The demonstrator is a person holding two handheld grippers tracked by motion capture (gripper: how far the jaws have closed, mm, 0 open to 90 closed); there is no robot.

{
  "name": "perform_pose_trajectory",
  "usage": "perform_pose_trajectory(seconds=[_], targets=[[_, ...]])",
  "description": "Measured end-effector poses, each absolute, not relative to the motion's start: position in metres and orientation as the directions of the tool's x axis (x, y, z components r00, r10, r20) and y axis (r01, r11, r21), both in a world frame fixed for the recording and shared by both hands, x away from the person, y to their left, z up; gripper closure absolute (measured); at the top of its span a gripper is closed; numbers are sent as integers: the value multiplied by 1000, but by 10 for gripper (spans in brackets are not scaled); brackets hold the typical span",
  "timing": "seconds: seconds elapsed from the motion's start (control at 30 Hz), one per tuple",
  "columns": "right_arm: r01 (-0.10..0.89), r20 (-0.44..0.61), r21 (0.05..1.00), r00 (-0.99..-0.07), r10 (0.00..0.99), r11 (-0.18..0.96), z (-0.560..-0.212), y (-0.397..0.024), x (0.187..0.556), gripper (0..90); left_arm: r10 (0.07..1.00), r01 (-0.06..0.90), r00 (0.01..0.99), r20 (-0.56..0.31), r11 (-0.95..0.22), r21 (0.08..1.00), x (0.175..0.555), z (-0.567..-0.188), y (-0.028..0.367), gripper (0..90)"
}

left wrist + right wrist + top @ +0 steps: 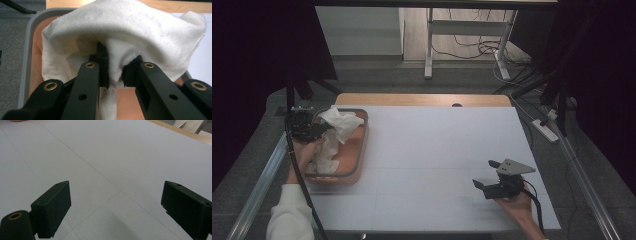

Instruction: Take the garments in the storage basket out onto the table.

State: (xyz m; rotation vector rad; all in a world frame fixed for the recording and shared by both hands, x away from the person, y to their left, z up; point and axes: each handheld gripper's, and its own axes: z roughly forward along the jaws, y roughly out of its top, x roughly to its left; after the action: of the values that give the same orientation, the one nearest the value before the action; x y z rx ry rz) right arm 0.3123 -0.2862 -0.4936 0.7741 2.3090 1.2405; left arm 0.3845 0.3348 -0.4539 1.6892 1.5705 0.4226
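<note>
A white cloth [336, 131] hangs bunched over an orange tray [360, 150] with a grey rim at the table's left side. My left gripper [323, 131] is shut on a fold of that cloth [125, 37], lifting its upper part while its lower end lies in the tray. In the left gripper view the black jaws pinch the fabric between their pads and the cloth drapes over both fingertips [102, 56]. My right gripper [486, 175] rests low at the table's front right, held by a hand, open, with bare white surface between its jaws [115, 207].
A white sheet [437, 150] covers the tabletop, with a wooden strip [422, 99] showing at the far edge. Beyond the table stand a desk frame [429, 45] and floor cables. Dark curtains flank both sides.
</note>
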Motion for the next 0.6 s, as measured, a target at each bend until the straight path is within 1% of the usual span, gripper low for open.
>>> perform_pose_trajectory(seconds=[0.6], targets=[[280,-87,846,-765,638,453,-494,-285,312,94,915,568,247,-318,129,813,366,-421,332,779]])
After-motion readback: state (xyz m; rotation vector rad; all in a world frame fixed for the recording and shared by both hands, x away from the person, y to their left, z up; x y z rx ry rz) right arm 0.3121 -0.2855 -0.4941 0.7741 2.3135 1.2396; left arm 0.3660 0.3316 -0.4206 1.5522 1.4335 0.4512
